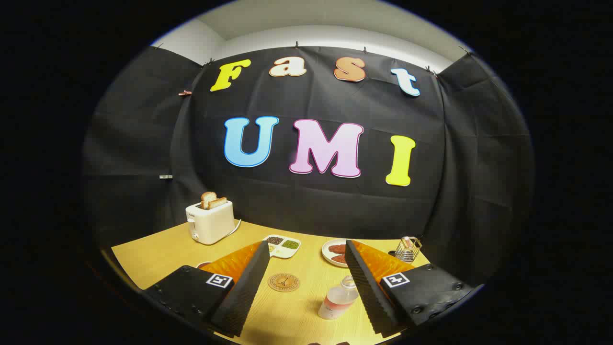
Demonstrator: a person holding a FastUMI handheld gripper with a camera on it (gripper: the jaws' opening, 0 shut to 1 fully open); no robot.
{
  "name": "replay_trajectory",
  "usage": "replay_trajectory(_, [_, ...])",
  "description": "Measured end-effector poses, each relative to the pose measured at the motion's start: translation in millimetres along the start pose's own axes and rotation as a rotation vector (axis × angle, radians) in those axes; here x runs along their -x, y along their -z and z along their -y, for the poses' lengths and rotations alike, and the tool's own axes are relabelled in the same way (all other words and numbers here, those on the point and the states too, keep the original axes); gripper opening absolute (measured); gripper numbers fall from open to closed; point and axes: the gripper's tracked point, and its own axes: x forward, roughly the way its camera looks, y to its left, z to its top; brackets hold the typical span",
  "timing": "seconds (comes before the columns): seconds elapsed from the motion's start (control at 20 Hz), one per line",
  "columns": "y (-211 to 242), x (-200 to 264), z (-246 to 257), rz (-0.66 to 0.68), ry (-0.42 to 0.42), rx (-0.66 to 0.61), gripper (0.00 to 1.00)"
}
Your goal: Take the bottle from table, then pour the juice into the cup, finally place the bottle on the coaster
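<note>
Upright, a clear plastic bottle (338,301) of pink juice stands beside the wide-open, empty gripper's (306,297) right finger, round brown coaster (283,282) left.

A toaster (210,222) holding toast (213,199), divided dish (282,245), plate (335,252), wire rack (408,249).

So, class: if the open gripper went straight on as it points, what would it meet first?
Probably the round brown coaster between the gripper's fingers; the clear plastic bottle stands beside the right finger. Depth is uncertain.
</note>
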Motion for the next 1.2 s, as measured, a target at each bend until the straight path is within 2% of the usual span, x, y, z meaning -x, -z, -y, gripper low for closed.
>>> replay_trajectory(0.9, [32,-10,45,-0.048,0.069,-0.019,0.97])
replay_trajectory(1.2, [57,-23,61,-0.070,0.064,-0.024,0.97])
